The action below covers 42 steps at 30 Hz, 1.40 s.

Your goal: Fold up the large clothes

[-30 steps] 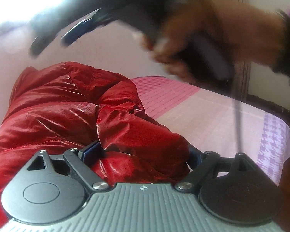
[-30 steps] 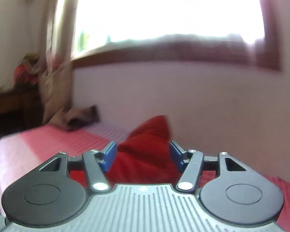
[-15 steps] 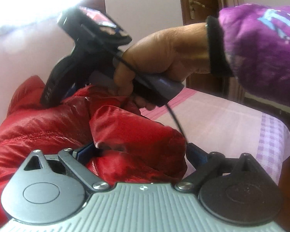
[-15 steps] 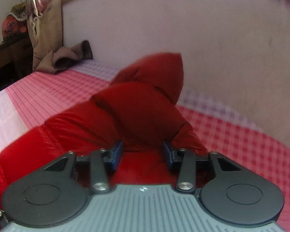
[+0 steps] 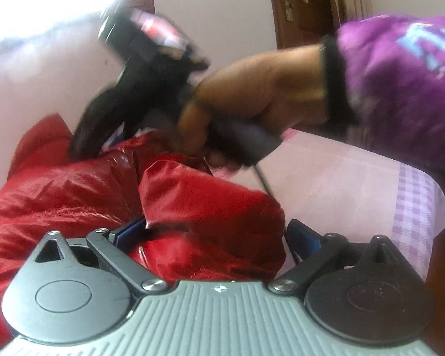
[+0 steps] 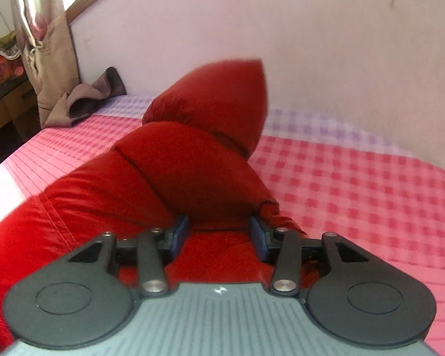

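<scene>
A puffy red jacket (image 5: 59, 195) lies bunched on the pink checked bed sheet (image 5: 326, 192). My left gripper (image 5: 216, 231) sits low at its near end. Its jaws are opening around a thick fold, and the right pad stands clear of the fabric. In the left wrist view my right gripper (image 5: 86, 148), held by a hand in a purple sleeve (image 5: 400, 89), is blurred, with its tips down on the jacket further back. The right wrist view shows the right gripper (image 6: 219, 231) with a fold of the jacket (image 6: 192, 172) pressed between both blue pads, its jaws easing open slightly.
A brown garment (image 6: 86, 101) lies on the bed by the pale wall, under a hanging curtain (image 6: 50, 59). Dark furniture (image 6: 3, 98) stands beyond the bed's left side. A wooden door (image 5: 299, 6) is behind the hand. The bed edge (image 5: 430, 237) runs close on the right.
The right gripper came down from the air onto the jacket and narrowed onto a fold. The left gripper stayed in place while its jaws spread a little wider around its fold.
</scene>
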Tool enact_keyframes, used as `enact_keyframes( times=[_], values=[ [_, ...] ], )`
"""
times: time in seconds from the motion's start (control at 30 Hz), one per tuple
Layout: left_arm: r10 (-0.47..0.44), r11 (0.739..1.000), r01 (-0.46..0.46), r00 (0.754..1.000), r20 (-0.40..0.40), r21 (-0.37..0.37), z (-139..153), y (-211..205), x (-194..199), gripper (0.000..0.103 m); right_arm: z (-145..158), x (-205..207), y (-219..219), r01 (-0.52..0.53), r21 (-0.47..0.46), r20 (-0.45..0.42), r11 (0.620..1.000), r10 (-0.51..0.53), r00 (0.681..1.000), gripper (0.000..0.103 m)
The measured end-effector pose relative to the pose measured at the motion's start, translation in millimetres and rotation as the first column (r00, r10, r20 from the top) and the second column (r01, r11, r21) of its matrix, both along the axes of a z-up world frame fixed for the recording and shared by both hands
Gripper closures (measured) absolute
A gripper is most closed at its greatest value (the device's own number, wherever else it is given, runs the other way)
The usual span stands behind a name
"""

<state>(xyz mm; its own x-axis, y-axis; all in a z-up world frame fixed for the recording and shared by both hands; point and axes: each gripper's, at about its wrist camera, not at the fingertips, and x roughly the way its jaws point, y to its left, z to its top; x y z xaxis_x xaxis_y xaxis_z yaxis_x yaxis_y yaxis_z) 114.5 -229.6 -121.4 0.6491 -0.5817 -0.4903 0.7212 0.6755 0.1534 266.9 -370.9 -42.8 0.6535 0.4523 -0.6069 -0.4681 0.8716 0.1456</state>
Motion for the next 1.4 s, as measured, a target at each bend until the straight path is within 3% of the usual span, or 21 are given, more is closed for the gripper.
enact_keyframes(
  times=[0.2, 0.3, 0.4, 0.57, 0.73, 0.77, 1.0, 1.07, 1.23, 1.4],
  values=[
    [0.015, 1.000, -0.015, 1.000, -0.003, -0.008, 2, -1, 3, 0.004, 39, -83, -13, -0.144, -0.076, 0.153, 0.987, 0.155, 0.976, 0.057],
    [0.021, 1.000, -0.021, 1.000, 0.015, -0.005, 0, -1, 0, 0.004, 36, -119, -10, -0.210, -0.149, 0.156, 0.966, 0.233, 0.960, 0.055],
    [0.004, 0.999, -0.003, 1.000, 0.022, -0.032, 2, 8, -8, 0.005, 21, -147, -14, -0.188, -0.211, 0.174, 0.959, 0.226, 0.958, 0.056],
    [0.040, 0.995, -0.034, 0.997, 0.066, -0.090, 18, 50, -24, 0.011, 3, -171, -41, -0.090, -0.062, 0.214, 0.994, 0.101, 0.972, 0.056],
    [0.136, 0.983, -0.130, 0.990, 0.037, -0.126, 29, 84, -9, 0.037, -19, -191, -43, 0.000, -0.039, 0.274, 0.999, 0.011, 0.962, 0.057],
    [0.139, 0.983, -0.134, 0.990, 0.031, -0.124, 28, 86, -5, 0.038, -25, -195, -40, 0.021, -0.042, 0.283, 0.999, -0.008, 0.959, 0.057],
    [0.131, 0.987, -0.129, 0.991, 0.015, -0.097, 9, 90, 11, 0.036, -66, -196, -35, 0.093, 0.044, 0.318, 0.995, -0.102, 0.943, 0.057],
    [0.134, 0.987, -0.133, 0.991, 0.003, -0.089, 10, 90, 6, 0.031, -61, -194, -30, 0.096, 0.019, 0.314, 0.995, -0.097, 0.944, 0.056],
    [0.138, 0.988, -0.136, 0.990, 0.019, -0.069, 13, 89, 1, 0.021, -40, -200, -56, 0.131, 0.199, 0.216, 0.971, -0.174, 0.961, 0.053],
    [0.125, 0.990, -0.123, 0.992, 0.027, -0.065, 13, 86, -1, 0.019, -46, -214, -60, 0.164, 0.236, 0.175, 0.958, -0.208, 0.962, 0.052]
  ],
)
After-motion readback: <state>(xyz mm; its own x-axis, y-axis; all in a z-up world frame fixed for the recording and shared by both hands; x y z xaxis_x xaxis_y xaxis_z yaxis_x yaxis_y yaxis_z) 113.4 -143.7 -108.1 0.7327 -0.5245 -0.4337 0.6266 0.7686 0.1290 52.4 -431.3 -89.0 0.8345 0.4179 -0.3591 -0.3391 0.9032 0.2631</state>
